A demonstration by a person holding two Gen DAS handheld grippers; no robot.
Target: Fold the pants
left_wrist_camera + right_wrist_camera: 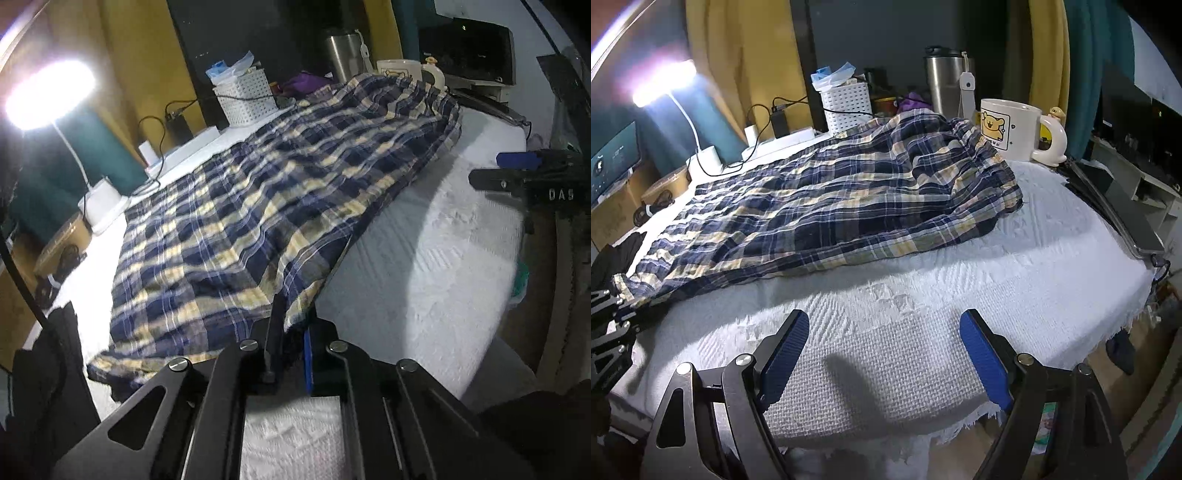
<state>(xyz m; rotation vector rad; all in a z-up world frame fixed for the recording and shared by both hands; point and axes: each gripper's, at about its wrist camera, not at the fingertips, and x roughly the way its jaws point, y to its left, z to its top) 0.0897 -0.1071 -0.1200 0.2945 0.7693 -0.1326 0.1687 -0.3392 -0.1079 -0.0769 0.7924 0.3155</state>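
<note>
Blue, white and cream plaid pants [258, 206] lie spread on a white textured cloth [443, 251] over the table. My left gripper [291, 325] is shut on the near hem of the pants. In the right wrist view the pants [827, 206] stretch from far right to near left, where the left gripper [613, 317] shows at the edge. My right gripper [882, 332] is open and empty above the white cloth [923, 288], a little in front of the pants. It also shows in the left wrist view [491, 173] at the right.
A bear mug [1012, 129], a steel tumbler [942, 85], a white perforated basket [846, 107], chargers with cables [779, 122] and a lit lamp [665, 85] line the table's far side. A dark garment [48, 354] lies at the near left. A dark tray [1115, 206] borders the right edge.
</note>
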